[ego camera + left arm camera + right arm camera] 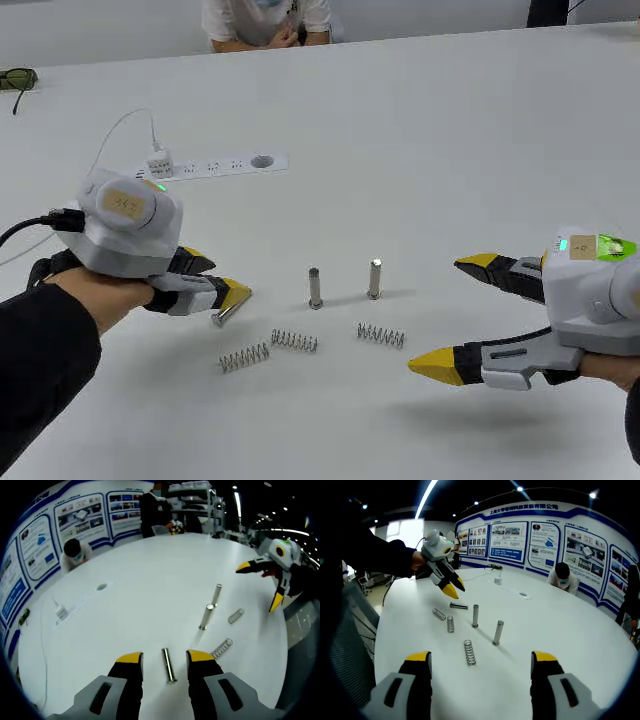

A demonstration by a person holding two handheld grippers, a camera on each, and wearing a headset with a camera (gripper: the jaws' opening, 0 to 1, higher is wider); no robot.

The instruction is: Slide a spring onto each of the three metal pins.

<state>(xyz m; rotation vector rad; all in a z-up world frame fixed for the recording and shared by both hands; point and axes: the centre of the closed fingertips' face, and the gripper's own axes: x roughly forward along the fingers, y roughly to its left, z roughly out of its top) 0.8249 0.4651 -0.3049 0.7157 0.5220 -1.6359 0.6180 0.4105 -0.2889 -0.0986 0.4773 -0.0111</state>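
Two metal pins [315, 288] upright, third pin [221, 317] lying flat; three springs [294, 342] loose in front

Nothing legible: wall heading [520, 507], posters [507, 541], tan sticker [124, 204] all too blurred.

The head view looks forward and down from the near side of the worktop [420, 120], high enough to take in the left gripper [225, 280], the right gripper [438, 315] and everything between them. The left gripper view sits low and close over the worktop's left part, facing right. The right gripper view faces left from a little further back. All three views share the two upright pins [315, 288] and the springs [294, 341], and each gripper view catches the other gripper.
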